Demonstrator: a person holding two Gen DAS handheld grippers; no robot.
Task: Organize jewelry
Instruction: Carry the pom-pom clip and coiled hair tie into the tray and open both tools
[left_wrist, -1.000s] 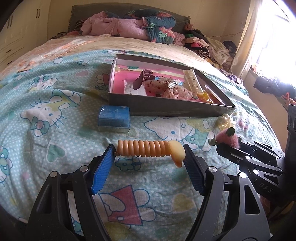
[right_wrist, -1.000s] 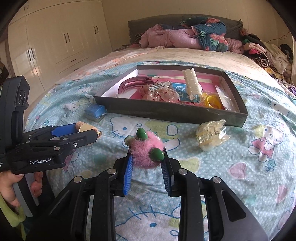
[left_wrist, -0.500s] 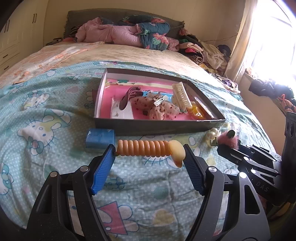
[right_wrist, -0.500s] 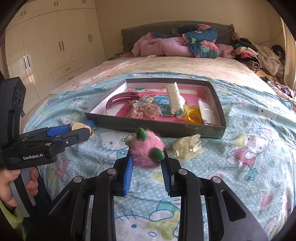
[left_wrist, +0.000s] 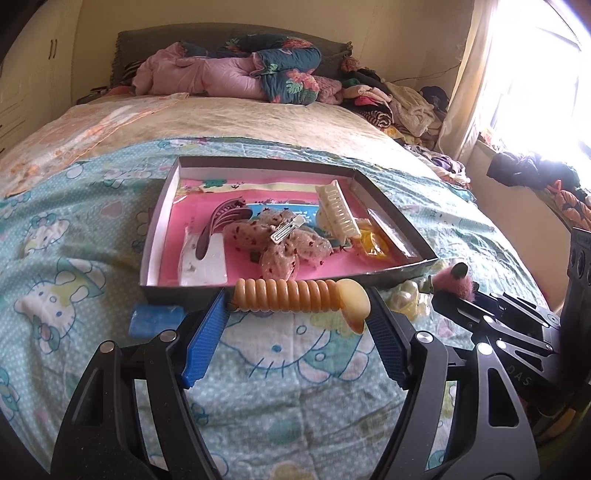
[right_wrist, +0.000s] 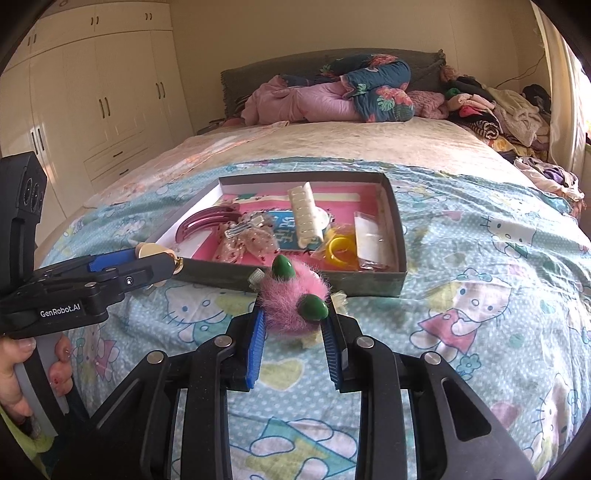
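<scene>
My left gripper (left_wrist: 295, 301) is shut on an orange ribbed hair clip (left_wrist: 288, 295), held crosswise above the bedspread just before the near wall of the dark tray (left_wrist: 155, 225). My right gripper (right_wrist: 293, 314) is shut on a pink fuzzy hair clip with green tips (right_wrist: 291, 299), also held just short of the tray (right_wrist: 391, 206). The tray holds a white claw clip (left_wrist: 338, 212), a spotted bow clip (left_wrist: 280, 240), a maroon comb clip (left_wrist: 221, 221) and a yellow ring (right_wrist: 340, 247). Each gripper shows in the other's view, the right (left_wrist: 454, 284) and the left (right_wrist: 155, 258).
A blue pad (left_wrist: 155, 319) lies on the Hello Kitty bedspread left of my left gripper. A clear pale claw clip (left_wrist: 406, 295) lies by the tray's near right corner. Piled quilts (right_wrist: 332, 96) and clothes (left_wrist: 391, 99) lie at the head of the bed. Wardrobes (right_wrist: 92, 92) stand at left.
Both grippers have risen and moved toward the tray with their clips still held. The tray now shows more from above, and the clear claw clip is mostly hidden behind the pink clip.
</scene>
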